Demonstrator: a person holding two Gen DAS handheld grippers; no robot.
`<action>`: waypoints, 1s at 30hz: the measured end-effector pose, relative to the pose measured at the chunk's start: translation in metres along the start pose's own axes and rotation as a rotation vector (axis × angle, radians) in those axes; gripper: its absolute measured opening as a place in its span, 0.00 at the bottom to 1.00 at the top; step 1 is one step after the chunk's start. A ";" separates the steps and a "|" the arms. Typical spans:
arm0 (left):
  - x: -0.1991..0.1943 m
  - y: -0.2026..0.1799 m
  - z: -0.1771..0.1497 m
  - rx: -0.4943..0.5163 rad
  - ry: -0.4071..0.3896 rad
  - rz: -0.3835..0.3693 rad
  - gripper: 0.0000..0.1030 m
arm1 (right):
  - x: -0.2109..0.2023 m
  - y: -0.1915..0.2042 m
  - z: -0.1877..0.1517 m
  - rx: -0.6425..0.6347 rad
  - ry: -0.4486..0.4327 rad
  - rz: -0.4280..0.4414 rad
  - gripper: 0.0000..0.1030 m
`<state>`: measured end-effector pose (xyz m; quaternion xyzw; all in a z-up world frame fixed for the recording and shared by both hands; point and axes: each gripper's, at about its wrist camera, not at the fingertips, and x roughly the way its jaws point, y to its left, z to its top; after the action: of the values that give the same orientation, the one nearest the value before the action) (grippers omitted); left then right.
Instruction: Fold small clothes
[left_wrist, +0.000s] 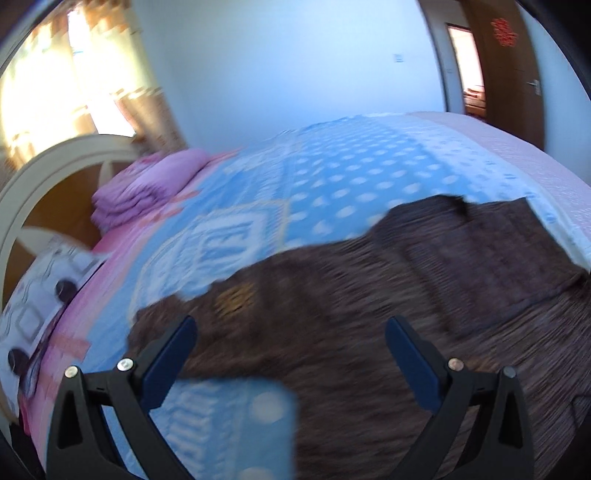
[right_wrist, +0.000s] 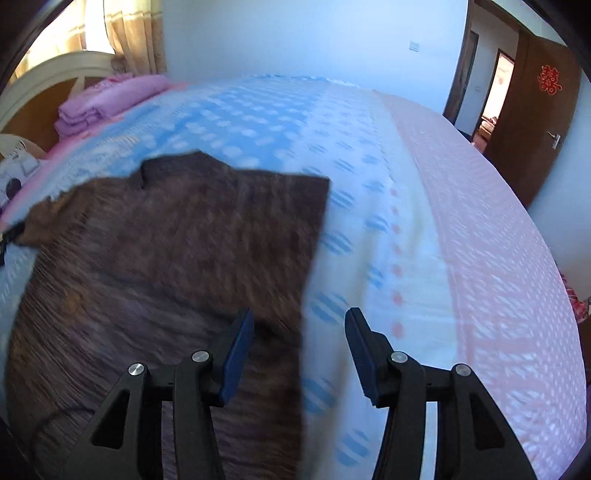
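Note:
A dark brown knitted garment (left_wrist: 369, 314) (right_wrist: 166, 258) lies spread on the bed, with one part folded over on top (left_wrist: 498, 251). A small yellow label (left_wrist: 234, 297) shows near its left edge. My left gripper (left_wrist: 291, 325) hovers over the garment's near left part, open wide, nothing between its fingers. My right gripper (right_wrist: 300, 317) is open above the garment's right edge: the left finger (right_wrist: 240, 343) is over the brown cloth, the right finger (right_wrist: 364, 350) over the bedcover. Both views are blurred.
The bed carries a blue and white dotted cover (left_wrist: 332, 177) (right_wrist: 258, 118) with a pink border (right_wrist: 498, 258). Folded pink bedding (left_wrist: 147, 184) (right_wrist: 103, 99) lies by the cream headboard (left_wrist: 55, 166). A patterned pillow (left_wrist: 37, 295) sits at left. A brown door (right_wrist: 546, 110) stands open at right.

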<state>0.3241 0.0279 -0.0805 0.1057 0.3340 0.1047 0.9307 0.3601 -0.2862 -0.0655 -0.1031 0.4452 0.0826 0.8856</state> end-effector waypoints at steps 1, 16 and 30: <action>0.002 -0.011 0.005 0.012 -0.003 -0.016 1.00 | 0.003 0.002 -0.003 -0.012 0.009 0.003 0.51; 0.080 -0.102 0.004 0.117 0.126 0.031 1.00 | 0.023 -0.021 -0.021 0.082 -0.001 -0.035 0.15; 0.081 -0.102 0.001 0.087 0.122 0.041 1.00 | 0.071 -0.019 0.088 0.146 -0.071 -0.015 0.38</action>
<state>0.3986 -0.0479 -0.1554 0.1464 0.3919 0.1153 0.9009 0.4746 -0.2781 -0.0693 -0.0385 0.4177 0.0469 0.9066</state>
